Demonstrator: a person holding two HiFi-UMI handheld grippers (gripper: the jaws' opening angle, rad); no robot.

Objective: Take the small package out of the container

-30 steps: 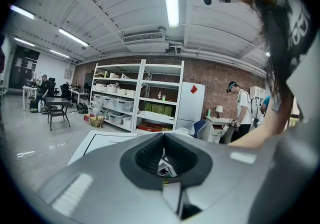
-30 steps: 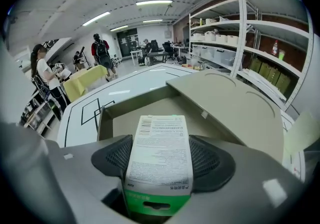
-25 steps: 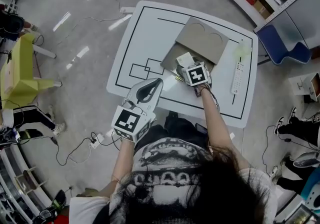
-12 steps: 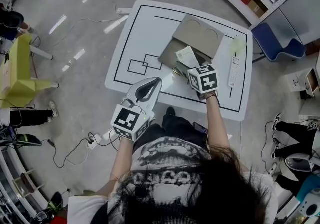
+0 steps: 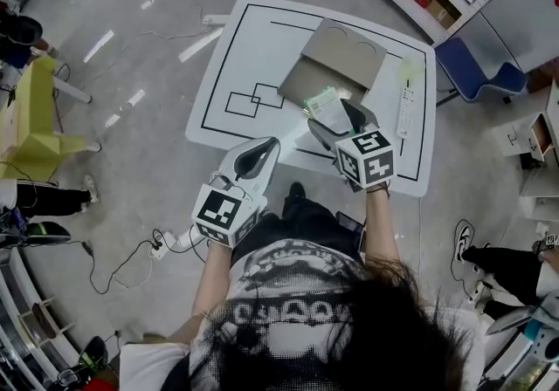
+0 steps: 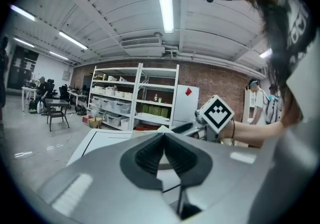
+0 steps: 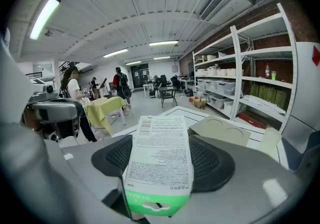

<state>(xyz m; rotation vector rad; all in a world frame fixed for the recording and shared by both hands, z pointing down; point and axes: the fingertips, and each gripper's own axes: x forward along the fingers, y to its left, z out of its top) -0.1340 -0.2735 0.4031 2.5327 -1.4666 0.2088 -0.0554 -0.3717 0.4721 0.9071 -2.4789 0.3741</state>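
The right gripper [image 5: 339, 123] has the small package [image 7: 160, 160] in it. Its jaws stand wide apart, with one pad on each side of the package, and they press on it. The package is white with a green end and lies flat between the pads.

In the head view it hangs at about 6 o'clock from the container [image 5: 336, 62], just over the near edge and above the table [image 5: 253, 40]. I think it is almost out.

To do this step well, I would squeeze softly so the package does not bend. I would lift it high enough to miss the box wall, then bring it toward 6 o'clock and set it on a bare bit of table.

The left gripper [image 5: 259, 154] waits at about 8 o'clock from the right one. Its jaws are together with nothing in them.
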